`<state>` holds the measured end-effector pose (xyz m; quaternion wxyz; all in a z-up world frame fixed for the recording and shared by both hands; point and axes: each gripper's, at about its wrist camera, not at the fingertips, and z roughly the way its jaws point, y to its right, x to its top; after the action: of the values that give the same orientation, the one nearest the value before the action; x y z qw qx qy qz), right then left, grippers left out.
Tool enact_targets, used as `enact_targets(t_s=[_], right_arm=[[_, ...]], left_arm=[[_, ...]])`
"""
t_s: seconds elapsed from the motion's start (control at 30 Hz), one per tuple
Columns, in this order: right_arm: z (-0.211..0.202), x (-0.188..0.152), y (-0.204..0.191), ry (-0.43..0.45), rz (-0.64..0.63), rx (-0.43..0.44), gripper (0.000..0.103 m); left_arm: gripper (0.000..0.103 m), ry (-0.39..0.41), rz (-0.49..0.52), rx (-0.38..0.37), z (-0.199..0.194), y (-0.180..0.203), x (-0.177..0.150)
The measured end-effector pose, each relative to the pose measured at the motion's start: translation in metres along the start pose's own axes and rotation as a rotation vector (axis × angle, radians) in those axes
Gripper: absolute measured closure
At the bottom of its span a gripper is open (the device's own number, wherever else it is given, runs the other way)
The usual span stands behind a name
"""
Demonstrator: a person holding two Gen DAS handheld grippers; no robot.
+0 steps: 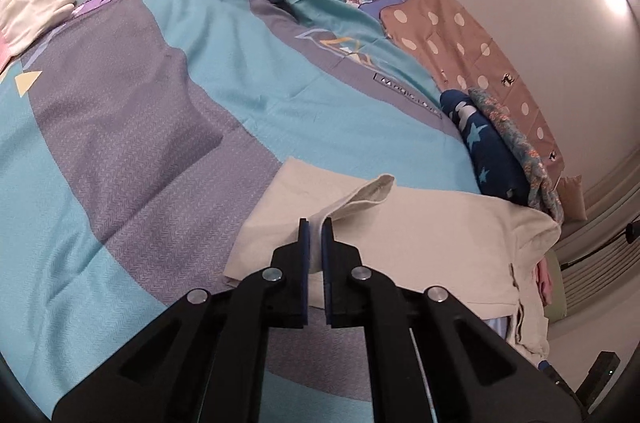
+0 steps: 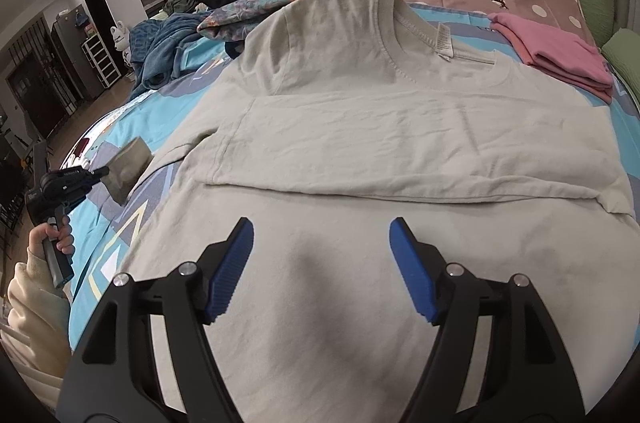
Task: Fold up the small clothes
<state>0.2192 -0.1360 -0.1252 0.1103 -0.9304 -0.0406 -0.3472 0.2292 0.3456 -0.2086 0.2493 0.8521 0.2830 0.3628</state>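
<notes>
Left tongs: clamped on sleeve of beige T-shirt | right tongs: spread wide, holding nothing, above shirt | shirt flat on bed, beside pink folded garment.

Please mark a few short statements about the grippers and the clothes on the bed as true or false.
1. The left gripper is shut on the sleeve of the beige T-shirt. True.
2. The right gripper is clamping the shirt. False: it is open above it.
3. A folded pink garment lies beside the shirt's collar. True.
4. The white gloves lie on the shirt. False: they lie apart on the bedspread.
</notes>
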Motion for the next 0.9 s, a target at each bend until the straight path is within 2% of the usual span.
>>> enact_targets(t_s=[0.13, 0.3, 0.43, 0.5, 0.6, 0.73, 0.8, 0.9], right_arm=[[0.000, 0.009, -0.009, -0.006, -0.004, 0.064, 0.031], [-0.003, 0.037, -0.027, -0.038, 0.038, 0.312, 0.031], [-0.006, 0.071, -0.035, -0.063, 0.090, 0.467, 0.027], [0.003, 0.085, -0.039, -0.129, 0.115, 0.535, 0.027], [0.019, 0.095, -0.042, -0.223, 0.138, 0.499, 0.027], [0.033, 0.097, -0.038, -0.267, 0.088, 0.411, 0.027], [0.039, 0.097, -0.037, -0.285, 0.010, 0.336, 0.027], [0.052, 0.091, -0.041, -0.320, -0.169, 0.222, 0.026]], left_arm=[[0.098, 0.060, 0.086, -0.072, -0.027, 0.040, 0.008], [0.098, 0.108, 0.253, -0.175, -0.051, 0.111, 0.006], [0.098, 0.076, 0.343, -0.263, -0.049, 0.156, -0.012], [0.098, 0.041, 0.394, -0.295, -0.041, 0.177, -0.028], [0.098, -0.026, 0.487, -0.324, -0.026, 0.207, -0.060], [0.098, -0.138, 0.627, -0.289, 0.006, 0.232, -0.105], [0.098, -0.205, 0.704, -0.242, 0.025, 0.239, -0.126], [0.098, -0.252, 0.763, -0.191, 0.041, 0.243, -0.146]])
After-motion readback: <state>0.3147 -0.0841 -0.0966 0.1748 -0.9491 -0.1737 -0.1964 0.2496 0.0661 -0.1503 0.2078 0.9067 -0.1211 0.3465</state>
